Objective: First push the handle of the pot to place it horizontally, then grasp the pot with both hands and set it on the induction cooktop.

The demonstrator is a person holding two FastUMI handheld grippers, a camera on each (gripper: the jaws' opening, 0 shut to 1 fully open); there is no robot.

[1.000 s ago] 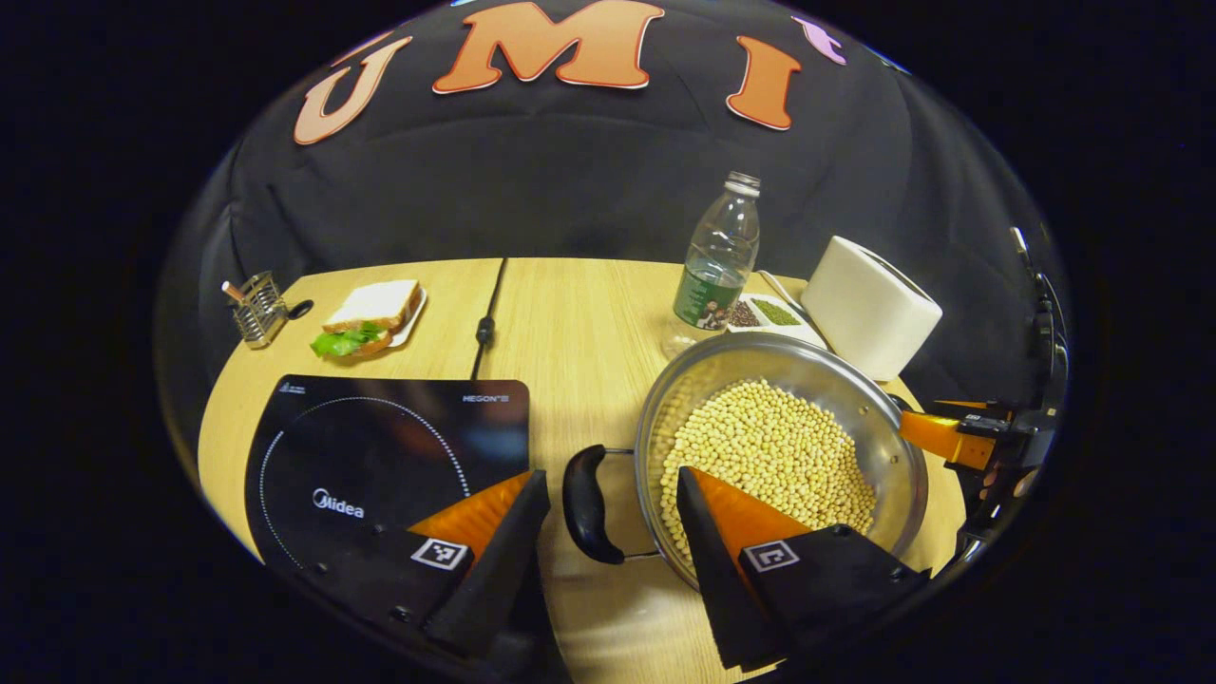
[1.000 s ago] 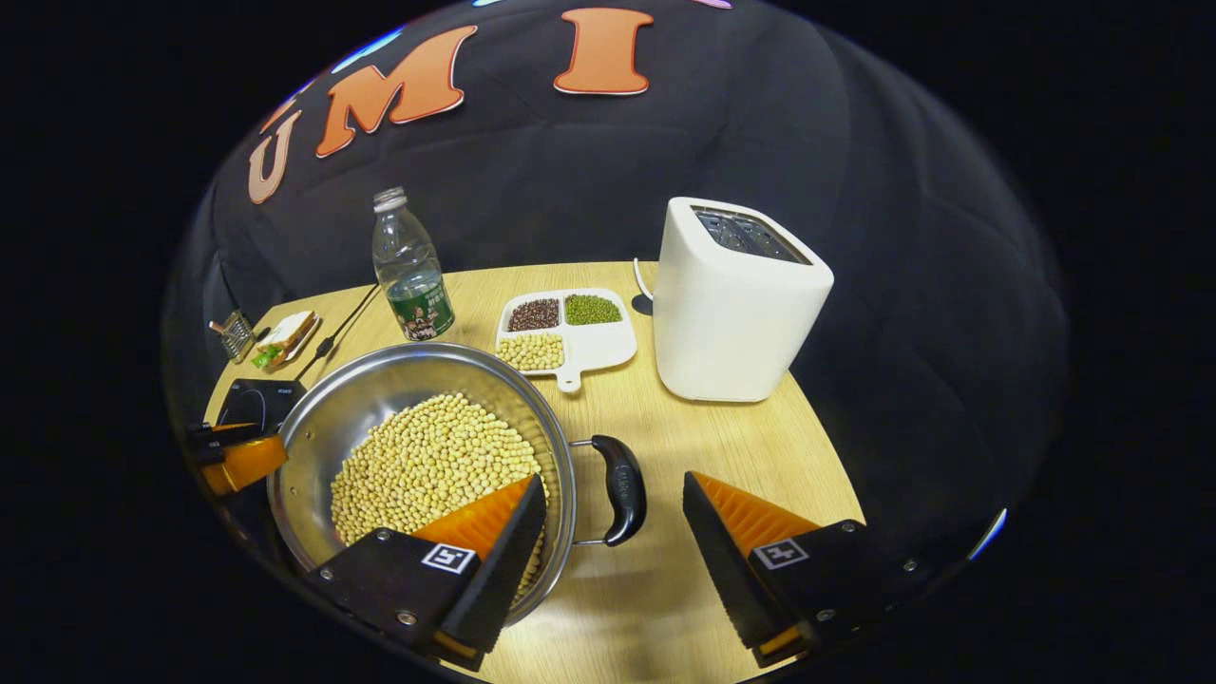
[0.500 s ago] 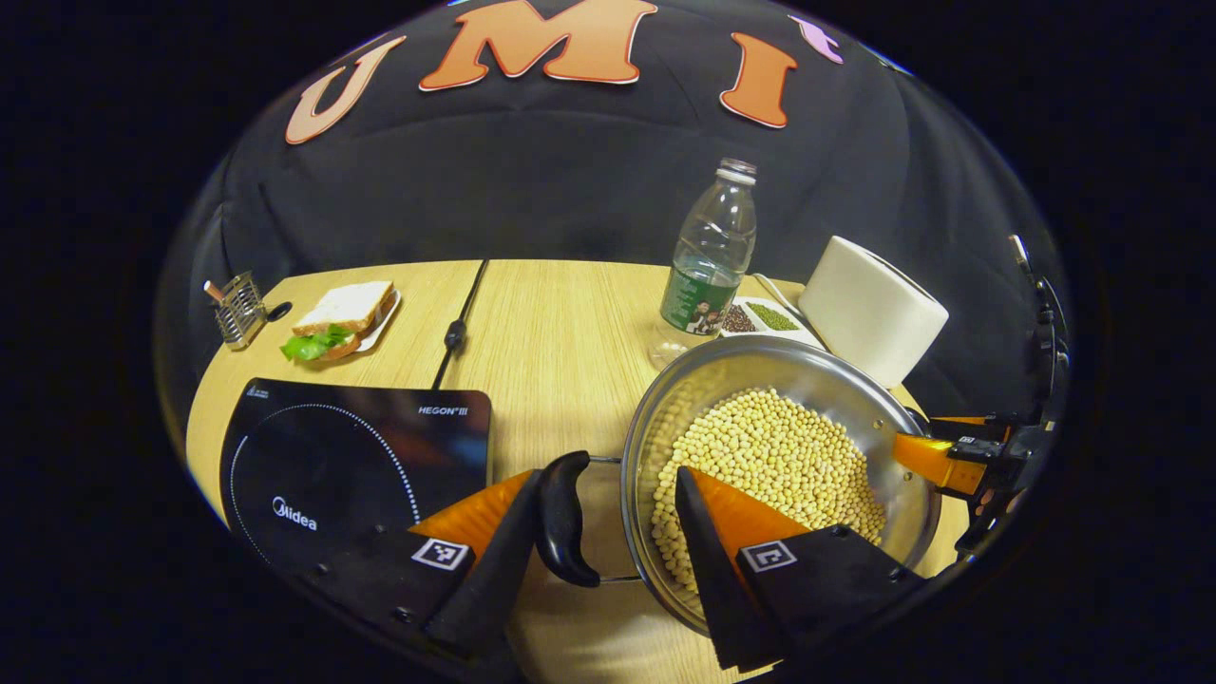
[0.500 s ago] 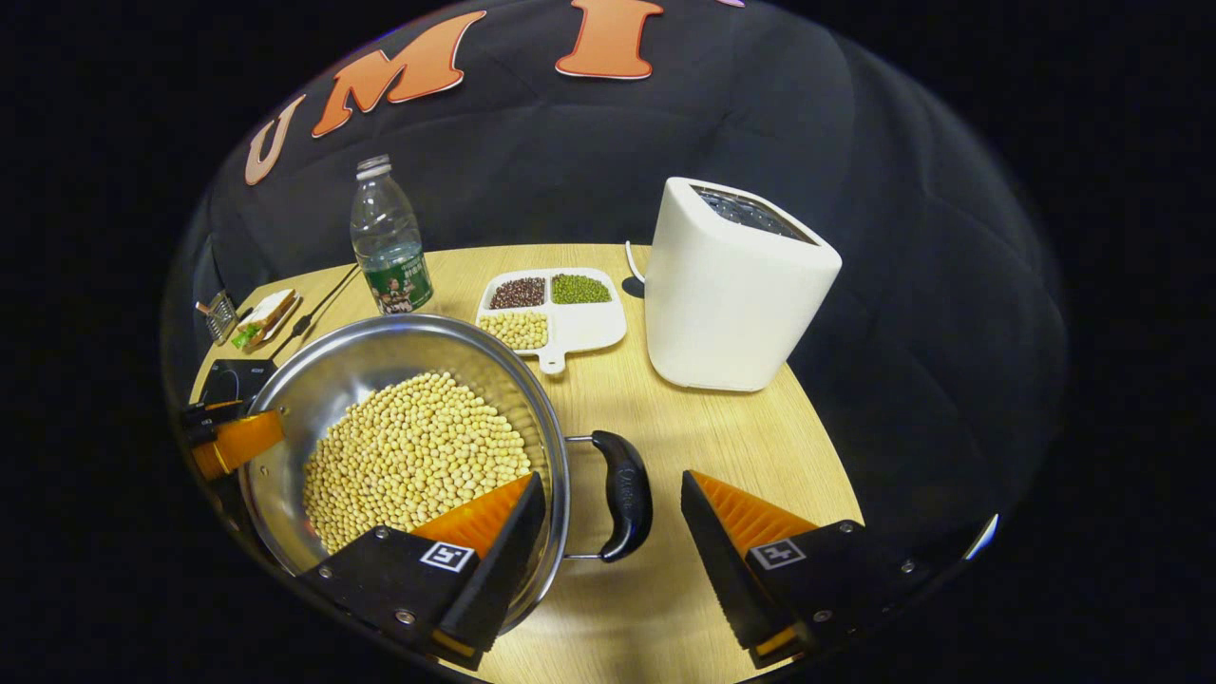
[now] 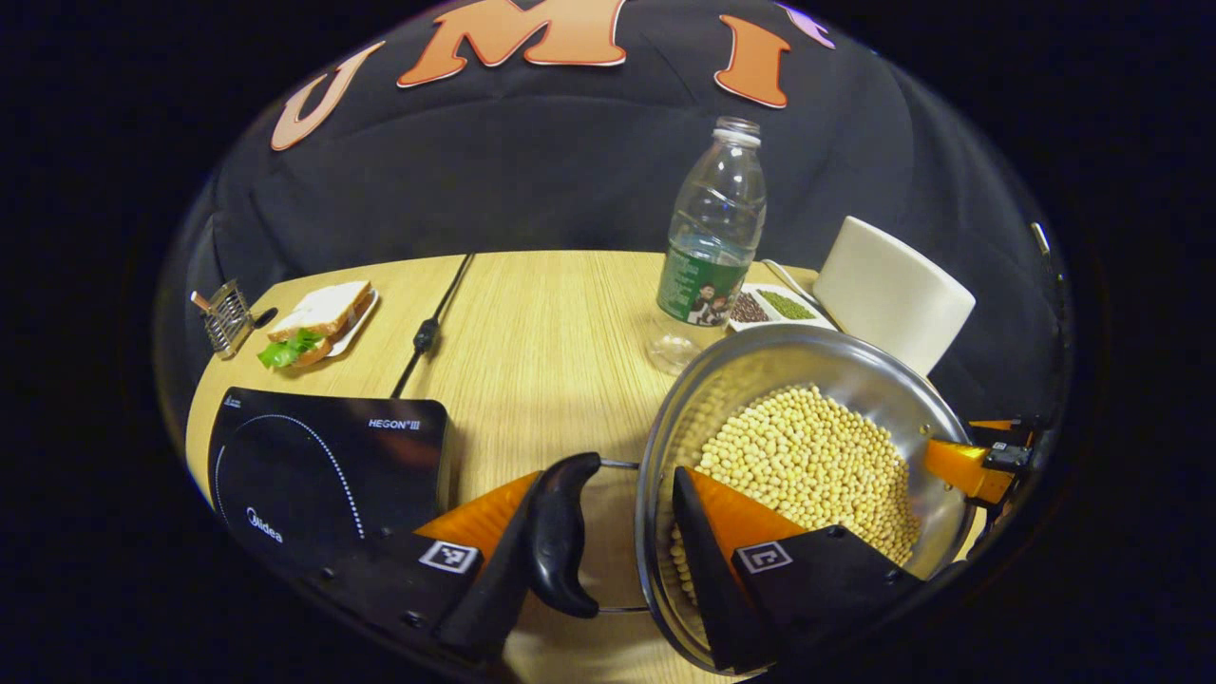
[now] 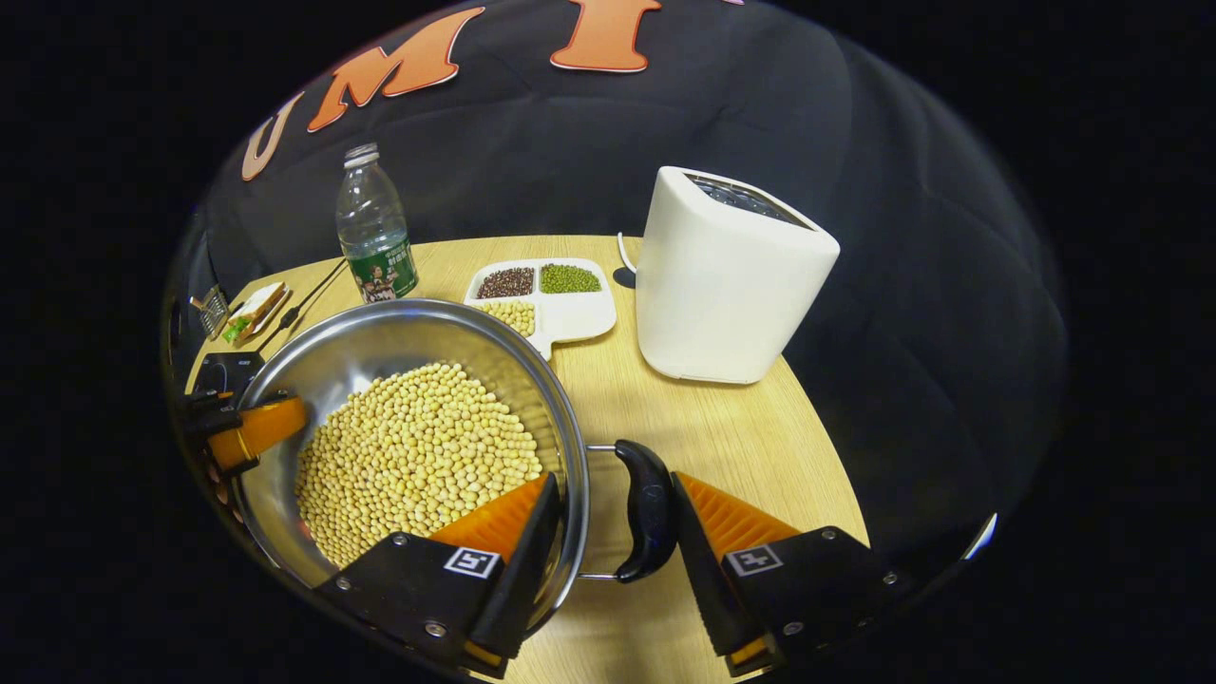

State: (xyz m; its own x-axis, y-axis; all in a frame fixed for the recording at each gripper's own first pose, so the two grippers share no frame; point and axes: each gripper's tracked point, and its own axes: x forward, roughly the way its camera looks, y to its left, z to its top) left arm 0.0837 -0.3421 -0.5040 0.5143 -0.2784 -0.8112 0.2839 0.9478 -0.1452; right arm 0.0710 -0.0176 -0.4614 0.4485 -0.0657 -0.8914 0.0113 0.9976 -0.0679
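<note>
left gripper (image 5: 608, 532), lower centre, is straddling the pot (image 5: 807, 380) rim and left handle (image 5: 560, 546); right gripper (image 6: 613, 541) is straddling the right handle (image 6: 648, 508), both jaws narrowing, not yet clamped.

Wooden table (image 5: 551, 342) with cooktop (image 5: 323, 465), toaster (image 6: 731, 275), bottle (image 5: 708, 247)

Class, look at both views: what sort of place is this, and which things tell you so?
Probably a mock kitchen set up in a booth: a wooden table holds an induction cooktop, a toaster and a pot of beans, against a black cloth wall.
</note>
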